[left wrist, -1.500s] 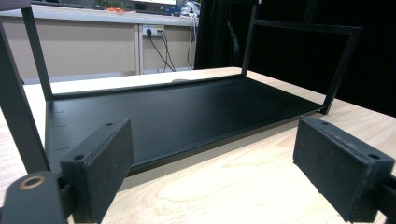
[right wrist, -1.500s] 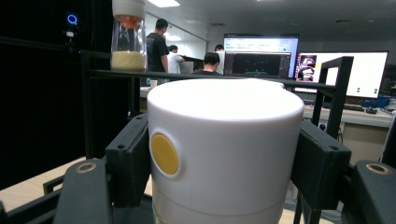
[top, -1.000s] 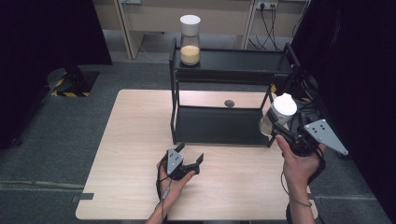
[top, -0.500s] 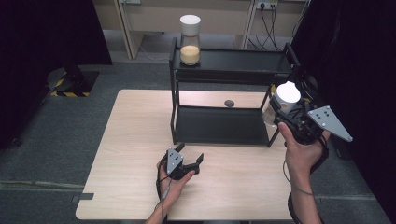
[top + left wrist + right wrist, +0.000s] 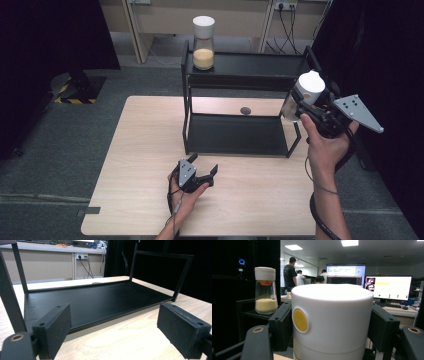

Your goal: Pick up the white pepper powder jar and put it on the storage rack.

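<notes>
Even overhead light on table, soft shadows; black curtains swallow edges. Ceiling panels glare; white lid close, slightly soft; monitors overexposed.

The rack stood across the table's far half, its posts and top shelf closing in the low shelf from the sides and above; the front stayed open. A jar took the top shelf's left end, the rest lay bare. A small dark thing sat behind the rack. The table's left and front strips lay free beside the left gripper.
</notes>
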